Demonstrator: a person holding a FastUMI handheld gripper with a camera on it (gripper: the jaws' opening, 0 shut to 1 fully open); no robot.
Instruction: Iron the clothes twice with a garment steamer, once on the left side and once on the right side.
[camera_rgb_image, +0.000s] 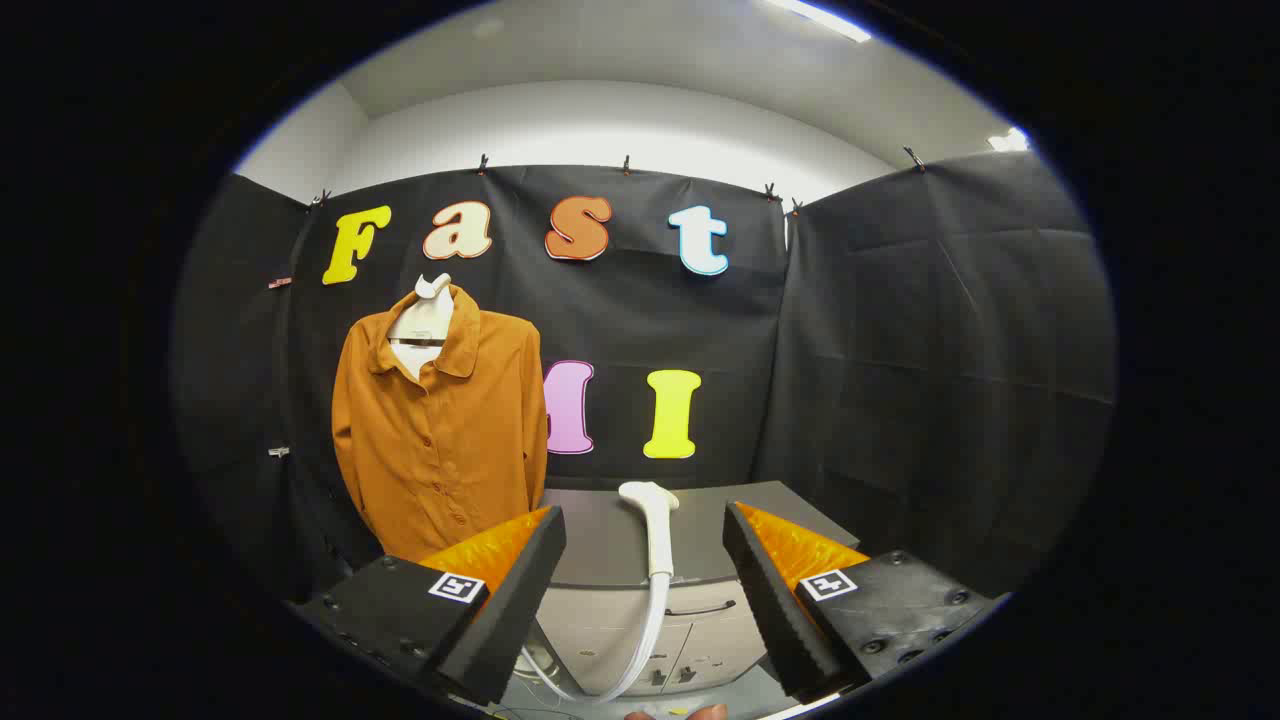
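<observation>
- Gripper (644, 575) fingers standing apart, holding nothing, lower centre.
- White plastic steamer wand (655, 530) lying between them: likely light, rigid, smooth; grasp its straight handle.
- Orange shirt (440, 430) hanging left.

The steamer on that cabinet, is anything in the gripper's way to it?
Nothing visible. The steamer lies on the cabinet just beyond the open gripper, in line with the gap between its fingers.

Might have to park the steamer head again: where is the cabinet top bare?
Cabinet top is bare right of the steamer head; a narrower bare strip lies between it and the orange shirt. The open gripper holds nothing.
</observation>
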